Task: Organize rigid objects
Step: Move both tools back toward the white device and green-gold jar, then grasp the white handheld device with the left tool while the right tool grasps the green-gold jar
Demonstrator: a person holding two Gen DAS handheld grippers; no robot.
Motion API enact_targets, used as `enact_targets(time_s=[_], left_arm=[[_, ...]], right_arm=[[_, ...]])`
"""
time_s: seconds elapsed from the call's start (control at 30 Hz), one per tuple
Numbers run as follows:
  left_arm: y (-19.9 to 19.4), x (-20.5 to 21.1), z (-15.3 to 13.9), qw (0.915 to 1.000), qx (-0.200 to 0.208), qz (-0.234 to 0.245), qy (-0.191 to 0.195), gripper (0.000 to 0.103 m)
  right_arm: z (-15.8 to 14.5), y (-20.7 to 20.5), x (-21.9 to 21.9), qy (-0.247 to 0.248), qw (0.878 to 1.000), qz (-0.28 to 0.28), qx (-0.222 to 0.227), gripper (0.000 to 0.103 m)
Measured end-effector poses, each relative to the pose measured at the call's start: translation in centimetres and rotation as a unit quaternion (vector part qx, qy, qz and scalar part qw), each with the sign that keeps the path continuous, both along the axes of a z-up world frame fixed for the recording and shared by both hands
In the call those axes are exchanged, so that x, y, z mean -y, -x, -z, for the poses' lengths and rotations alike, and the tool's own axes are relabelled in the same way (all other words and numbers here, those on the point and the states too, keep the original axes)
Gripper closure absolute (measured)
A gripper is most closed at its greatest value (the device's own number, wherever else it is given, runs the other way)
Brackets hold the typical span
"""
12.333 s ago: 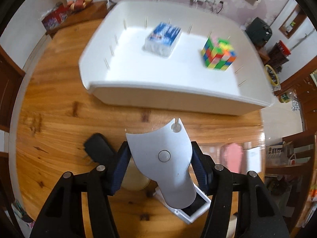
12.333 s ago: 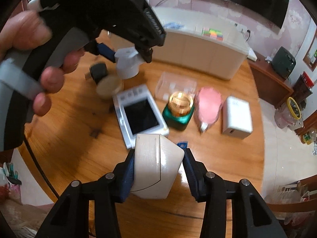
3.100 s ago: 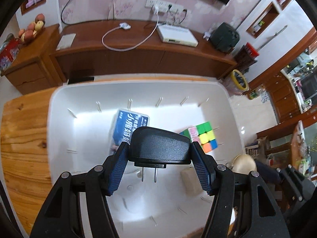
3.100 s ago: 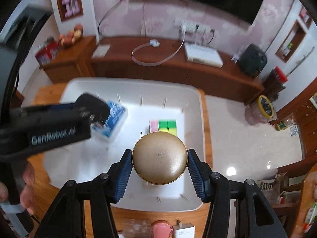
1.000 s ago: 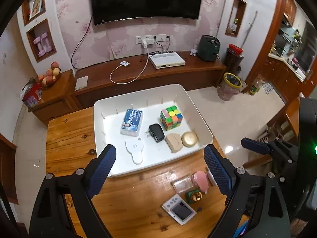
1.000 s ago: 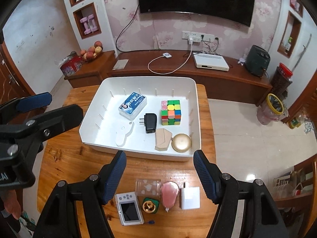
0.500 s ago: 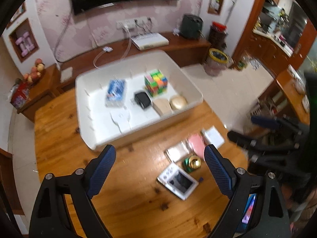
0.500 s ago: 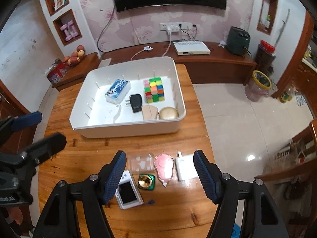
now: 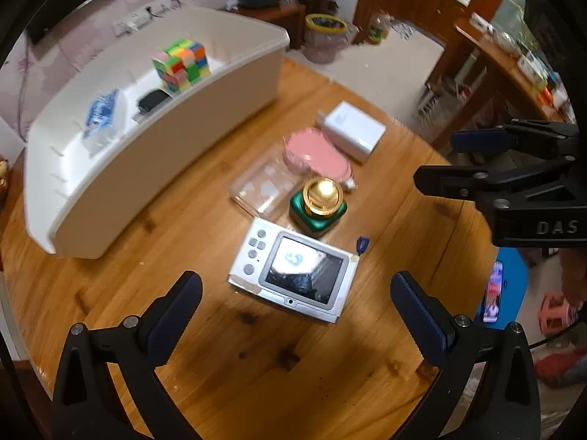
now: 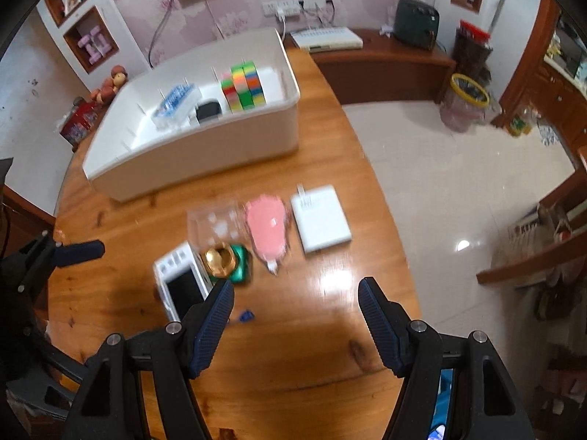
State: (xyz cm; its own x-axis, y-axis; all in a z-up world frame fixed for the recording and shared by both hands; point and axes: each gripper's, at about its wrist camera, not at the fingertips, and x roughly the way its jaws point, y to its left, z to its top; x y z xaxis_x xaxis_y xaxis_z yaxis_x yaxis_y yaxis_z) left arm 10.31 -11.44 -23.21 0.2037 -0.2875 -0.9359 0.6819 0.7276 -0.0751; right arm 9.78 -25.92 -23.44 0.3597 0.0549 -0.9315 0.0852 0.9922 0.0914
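Observation:
My left gripper (image 9: 293,300) is open and empty, low over the wooden table, just in front of a silver handheld device with a screen (image 9: 293,271). Behind the device stand a green bottle with a gold cap (image 9: 318,201), a clear plastic case (image 9: 265,187), a pink flat object (image 9: 317,154) and a white charger (image 9: 353,129). My right gripper (image 10: 295,311) is open and empty, above bare table in front of the pink object (image 10: 267,231) and the white charger (image 10: 321,218). The white bin (image 9: 154,143) holds a colour cube (image 9: 182,64), a black plug (image 9: 153,99) and a blue packet (image 9: 99,110).
The table's right edge drops to a tiled floor (image 10: 458,168). A bin with a yellow rim (image 10: 466,104) and a low wooden sideboard (image 10: 374,62) stand beyond. The right gripper's body (image 9: 513,183) shows at the right of the left wrist view. A small blue tag (image 9: 362,245) lies by the device.
Both grippers have come down from high over the table toward the loose objects in front of the bin. Both stay open and empty.

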Motion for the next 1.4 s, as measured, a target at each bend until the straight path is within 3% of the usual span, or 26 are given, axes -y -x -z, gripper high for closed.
enact_targets(time_s=[0.33,0.8,0.9,1.4], left_arm=[[-0.9,2.3,3.6,0.9977,-0.029,0.054,-0.030,0.001],[-1.2,3.6,6.0,0.9964,-0.030,0.068,-0.041,0.001],[-1.4,3.5,5.9,0.9974,-0.022,0.059,-0.035,0.009],[-0.7,-3.7,5.9,0.9979,-0.020,-0.060,-0.014,0.010]], right_arm=[[3.2,0.2,0.7,-0.017,0.999,0.014,-0.030,0.032],[4.7,-0.7,0.5,-0.014,0.999,0.008,-0.044,0.032],[4.9,-1.0,-0.1,-0.011,0.999,-0.002,-0.045,0.032],[5.8,-2.3,-4.8,-0.025,0.997,-0.061,-0.031,0.032]])
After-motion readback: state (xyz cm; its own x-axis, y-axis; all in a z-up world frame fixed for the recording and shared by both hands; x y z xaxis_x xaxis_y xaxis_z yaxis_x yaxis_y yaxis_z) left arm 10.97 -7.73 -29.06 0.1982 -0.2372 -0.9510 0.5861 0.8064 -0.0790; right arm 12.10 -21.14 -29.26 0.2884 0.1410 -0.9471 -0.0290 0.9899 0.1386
